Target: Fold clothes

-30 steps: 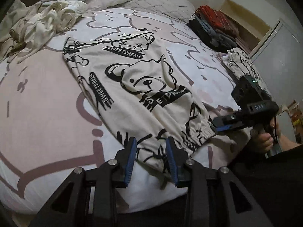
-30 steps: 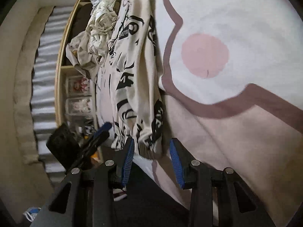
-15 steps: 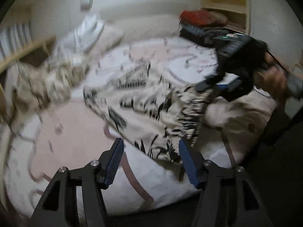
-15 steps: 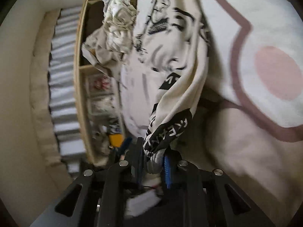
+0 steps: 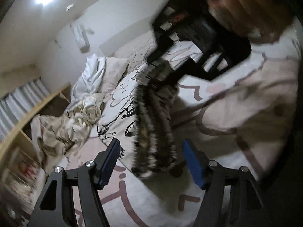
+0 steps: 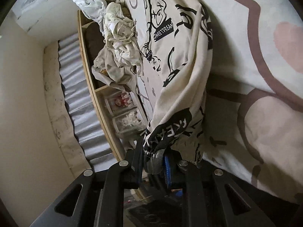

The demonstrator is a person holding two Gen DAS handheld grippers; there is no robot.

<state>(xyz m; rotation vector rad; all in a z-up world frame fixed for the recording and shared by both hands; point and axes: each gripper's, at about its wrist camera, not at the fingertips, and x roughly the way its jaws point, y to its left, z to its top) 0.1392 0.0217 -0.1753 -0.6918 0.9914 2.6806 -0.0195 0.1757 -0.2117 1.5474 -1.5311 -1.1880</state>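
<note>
My right tongs (image 6: 154,162) are pressed together on the elastic cuff end of the printed cream garment (image 6: 176,43), a black band with white lettering bunched just ahead of the blue pads. From that pinch the cloth rises in a draped fold and runs forward onto the bed cover (image 6: 265,60), where the rest lies flat with a "SWEETDREAM" print facing up.

My left tongs (image 5: 151,159) are spread wide and hold nothing. Between and ahead of their fingers (image 5: 110,158) hangs the lifted end of the same garment (image 5: 155,124), blurred; whether it touches either pad I cannot tell. Above it, at upper right of the left view, I see my right tongs (image 5: 200,36) and my right hand (image 5: 250,5), both blurred.

Forward and left of both tongs lies a crumpled pile of pale clothes (image 5: 75,121), touching the garment's far edge. Beyond it sit a white pillow (image 5: 90,75) and, along the bed's left side, a wooden shelf (image 6: 89,71) with clear boxes (image 6: 123,113).
</note>
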